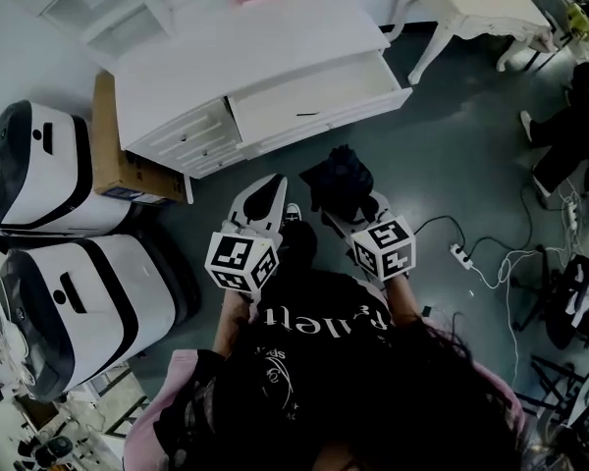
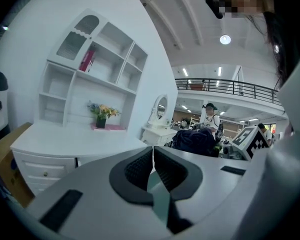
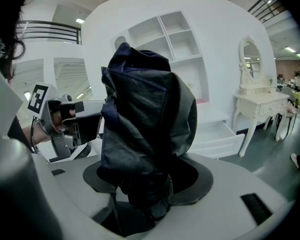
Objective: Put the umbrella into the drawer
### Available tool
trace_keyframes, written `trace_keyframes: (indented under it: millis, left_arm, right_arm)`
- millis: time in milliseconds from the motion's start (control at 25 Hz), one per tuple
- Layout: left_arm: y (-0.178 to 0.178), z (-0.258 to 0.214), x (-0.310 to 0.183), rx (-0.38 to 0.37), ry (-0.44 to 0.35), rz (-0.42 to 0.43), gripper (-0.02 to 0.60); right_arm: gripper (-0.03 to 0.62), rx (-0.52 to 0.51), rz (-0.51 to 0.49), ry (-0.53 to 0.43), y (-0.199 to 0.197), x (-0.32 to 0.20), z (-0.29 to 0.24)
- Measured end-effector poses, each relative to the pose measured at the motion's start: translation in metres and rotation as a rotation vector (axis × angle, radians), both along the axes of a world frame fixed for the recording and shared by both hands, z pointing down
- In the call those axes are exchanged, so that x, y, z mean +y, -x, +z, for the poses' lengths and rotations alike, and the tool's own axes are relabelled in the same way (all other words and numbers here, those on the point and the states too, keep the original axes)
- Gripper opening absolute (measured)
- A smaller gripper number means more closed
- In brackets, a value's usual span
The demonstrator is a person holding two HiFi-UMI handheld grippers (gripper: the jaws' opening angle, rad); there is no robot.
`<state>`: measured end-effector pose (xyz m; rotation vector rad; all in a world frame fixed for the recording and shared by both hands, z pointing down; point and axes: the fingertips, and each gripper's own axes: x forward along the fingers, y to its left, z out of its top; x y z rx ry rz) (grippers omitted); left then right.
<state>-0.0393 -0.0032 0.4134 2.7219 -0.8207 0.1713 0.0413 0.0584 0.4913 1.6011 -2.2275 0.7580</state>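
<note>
A folded dark navy umbrella (image 3: 142, 119) stands upright between the jaws of my right gripper (image 3: 147, 184), which is shut on it. In the head view the umbrella (image 1: 339, 180) sits just ahead of the right gripper (image 1: 358, 212), short of the open white drawer (image 1: 309, 94) of the white desk (image 1: 245, 52). My left gripper (image 2: 152, 166) is shut with nothing between its pads; in the head view the left gripper (image 1: 265, 196) hovers to the left of the umbrella. The drawer (image 3: 217, 134) also shows at the right of the right gripper view, pulled out.
A cardboard box (image 1: 118, 160) leans beside the desk's left drawers (image 1: 187, 140). Two white and black machines (image 1: 49, 170) stand at the left. A white dressing table (image 1: 476, 8) is at the right, and a power strip with cables (image 1: 463, 256) lies on the grey floor.
</note>
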Motion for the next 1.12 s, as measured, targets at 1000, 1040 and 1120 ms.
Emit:
trace_keyframes:
  millis: [1000,1040,1120]
  left_arm:
    - [-0.022,0.011,-0.238,0.002,0.048,0.009,0.021]
    - [-0.024,0.012,-0.242,-0.001,0.051,-0.008,0.020]
    - [-0.027,0.016,-0.252,-0.008,0.058,-0.049,0.020]
  right_arm:
    - [0.273,0.101,0.021,0.114,-0.063,-0.233,0.032]
    - [0.273,0.123,0.001,0.129,-0.071,-0.239,0.037]
    - [0.273,0.178,-0.050,0.156,-0.087,-0.252,0.047]
